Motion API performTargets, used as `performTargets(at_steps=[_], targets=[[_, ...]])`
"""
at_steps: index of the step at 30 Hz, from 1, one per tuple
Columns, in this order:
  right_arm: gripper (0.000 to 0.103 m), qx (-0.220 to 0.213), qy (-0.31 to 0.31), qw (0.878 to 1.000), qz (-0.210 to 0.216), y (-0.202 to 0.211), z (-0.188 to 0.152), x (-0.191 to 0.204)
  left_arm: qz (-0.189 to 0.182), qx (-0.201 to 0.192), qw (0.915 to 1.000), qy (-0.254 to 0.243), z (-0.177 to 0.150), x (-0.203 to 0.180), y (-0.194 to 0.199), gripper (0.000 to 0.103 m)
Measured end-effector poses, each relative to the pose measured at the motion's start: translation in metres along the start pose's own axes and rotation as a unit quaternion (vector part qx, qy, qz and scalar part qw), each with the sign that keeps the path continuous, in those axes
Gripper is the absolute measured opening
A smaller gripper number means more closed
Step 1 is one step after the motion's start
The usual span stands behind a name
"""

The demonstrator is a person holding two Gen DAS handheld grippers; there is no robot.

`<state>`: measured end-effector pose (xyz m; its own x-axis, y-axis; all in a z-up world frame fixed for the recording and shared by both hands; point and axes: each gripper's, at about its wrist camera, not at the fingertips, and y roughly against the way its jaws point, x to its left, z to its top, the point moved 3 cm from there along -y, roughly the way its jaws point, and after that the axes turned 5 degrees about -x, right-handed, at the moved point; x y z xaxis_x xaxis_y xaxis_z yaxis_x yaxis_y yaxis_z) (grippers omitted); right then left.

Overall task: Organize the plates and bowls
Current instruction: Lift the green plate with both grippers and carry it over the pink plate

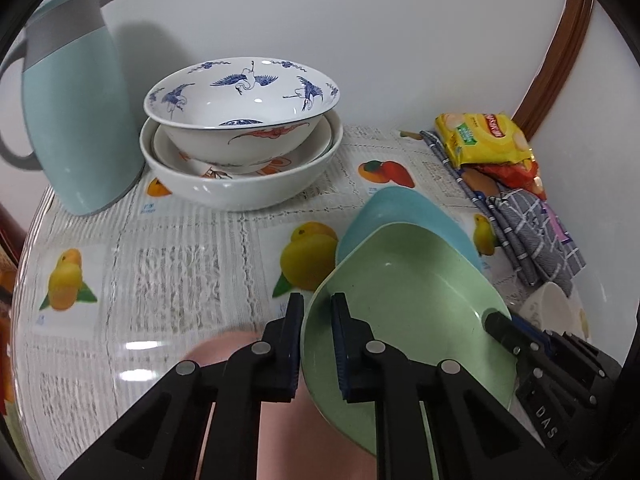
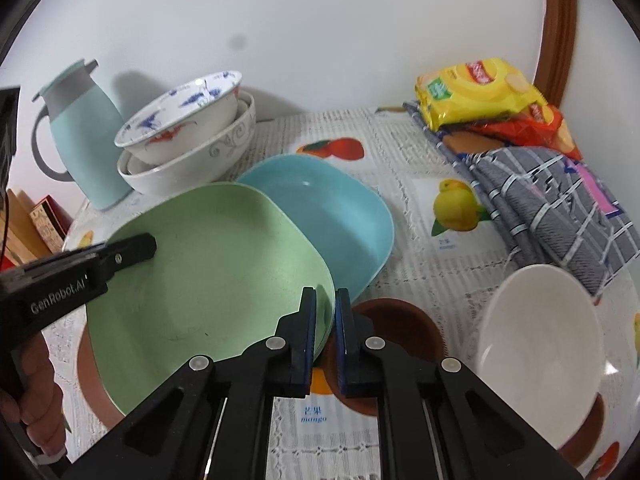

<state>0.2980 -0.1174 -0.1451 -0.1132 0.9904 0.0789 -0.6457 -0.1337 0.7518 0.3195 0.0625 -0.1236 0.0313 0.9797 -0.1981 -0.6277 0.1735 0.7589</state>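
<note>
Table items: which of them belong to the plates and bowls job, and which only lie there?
Job:
green plate, clamped by left gripper and right gripper
blue plate
crane bowl
white bowl

Lying about:
thermos jug
snack packets
checked cloth

I count two flat plastic plates, one green (image 2: 208, 264) and one blue (image 2: 340, 216). Three porcelain bowls sit nested by the wall: crane bowl (image 1: 244, 108), a middle one (image 1: 176, 152), and the big outer bowl (image 1: 240, 188). One plain white bowl (image 2: 540, 344). One brown dish (image 2: 400, 320). One jug (image 1: 76, 120). Two snack packs, yellow (image 2: 476, 92) and red (image 2: 536, 128). One checked cloth (image 2: 540, 200). Two grippers, mine.
</note>
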Motion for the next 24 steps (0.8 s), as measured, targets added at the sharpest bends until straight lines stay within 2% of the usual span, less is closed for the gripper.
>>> performTargets(at_steps=[8,24], targets=[[0.007,-0.024,0.003,1.0,0.002,0.042,-0.001,0.006,-0.021,-0.012,0.9995,0.019,-0.015,0.002,0.034,0.013],[0.007,-0.05,-0.003,0.999,0.014,0.098,-0.015,0.024,-0.014,-0.038,0.9989,0.025,-0.038,0.005,0.097,0.013]])
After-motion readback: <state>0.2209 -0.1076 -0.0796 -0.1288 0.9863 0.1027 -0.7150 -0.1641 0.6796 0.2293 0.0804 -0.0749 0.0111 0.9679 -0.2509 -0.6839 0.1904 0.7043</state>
